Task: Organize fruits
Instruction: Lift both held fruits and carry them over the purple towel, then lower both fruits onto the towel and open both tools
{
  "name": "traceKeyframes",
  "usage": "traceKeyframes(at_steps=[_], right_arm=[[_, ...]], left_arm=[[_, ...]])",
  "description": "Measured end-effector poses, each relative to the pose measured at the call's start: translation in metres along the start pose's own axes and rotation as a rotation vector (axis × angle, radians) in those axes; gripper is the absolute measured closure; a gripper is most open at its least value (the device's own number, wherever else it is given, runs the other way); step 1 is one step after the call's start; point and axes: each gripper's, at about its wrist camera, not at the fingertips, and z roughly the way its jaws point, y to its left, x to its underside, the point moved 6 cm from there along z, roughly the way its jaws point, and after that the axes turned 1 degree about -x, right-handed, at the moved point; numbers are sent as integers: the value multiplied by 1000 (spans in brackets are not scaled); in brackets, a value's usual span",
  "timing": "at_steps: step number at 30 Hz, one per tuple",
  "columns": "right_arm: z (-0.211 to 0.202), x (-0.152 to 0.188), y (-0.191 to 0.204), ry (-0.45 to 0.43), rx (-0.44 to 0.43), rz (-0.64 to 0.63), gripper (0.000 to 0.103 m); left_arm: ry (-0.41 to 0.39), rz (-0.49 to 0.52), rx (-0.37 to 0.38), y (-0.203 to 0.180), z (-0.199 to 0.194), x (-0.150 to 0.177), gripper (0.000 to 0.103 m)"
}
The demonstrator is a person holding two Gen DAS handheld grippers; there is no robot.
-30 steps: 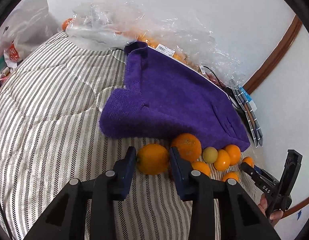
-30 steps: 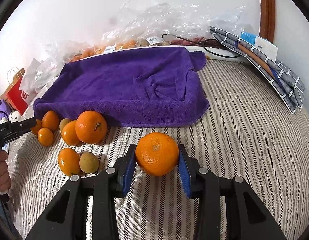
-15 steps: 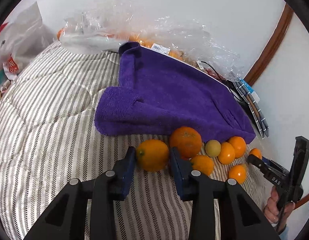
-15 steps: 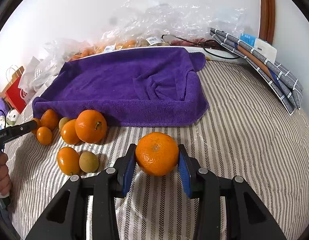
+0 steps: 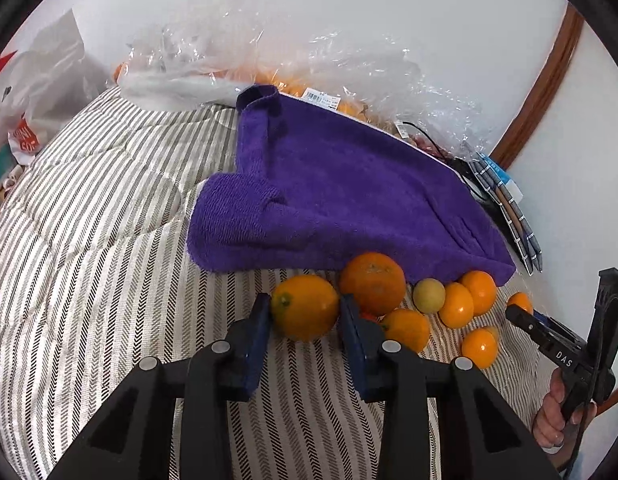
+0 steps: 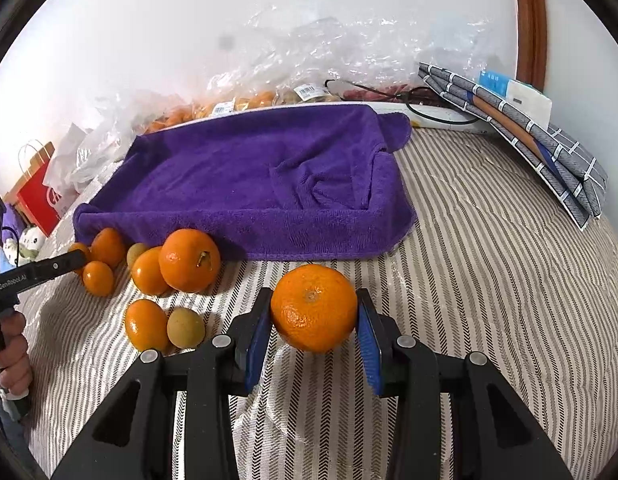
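In the left wrist view my left gripper (image 5: 304,303) is shut on a small oval orange (image 5: 309,314), low over the striped bedspread (image 5: 89,280). Right behind it lie a big mandarin (image 5: 373,282), a yellow-green fruit (image 5: 429,295) and several small oranges. In the right wrist view my right gripper (image 6: 313,300) is shut on a round mandarin (image 6: 313,314) just in front of the purple towel-lined tray (image 6: 269,184). The loose fruit cluster (image 6: 189,260) lies to its left. I cannot tell whether either held fruit touches the cover.
Clear plastic bags of fruit (image 6: 249,100) lie behind the tray along the white wall. A folded grey checked cloth (image 6: 549,152) sits at the back right. A red paper bag (image 6: 41,196) stands off the bed's left side. A hand (image 5: 557,412) holds the right gripper.
The left gripper has rolled and shifted a little with the orange still in its jaws. The right gripper and its mandarin have not moved.
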Motion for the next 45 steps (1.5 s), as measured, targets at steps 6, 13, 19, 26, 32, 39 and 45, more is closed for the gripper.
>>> traceKeyframes(at_steps=[6,13,19,26,32,39,45], right_arm=[[-5,-2,-2,-24,-28,17,63],[-10,-1,-8,-28,-37,67,63],[-21,0,-11,-19,-13,103,63],[-38,-25,-2,-36,-9,76,63],[-48,-69,12,-72,-2,34,63],[-46,-120,27,-136,-26,11,63],[-28,-153,26,-162,-13,5,63]], left_arm=[[-39,-16,16,-1,-8,-8,70],[-146,-30,-23,7,-27,-18,70],[-151,-52,29,-1,-47,-16,70],[-143,10,-9,-21,-79,-27,70],[-149,-13,5,-28,-81,-56,70],[-174,-30,11,-42,-56,-103,70],[-190,-47,30,-56,-17,-146,70]])
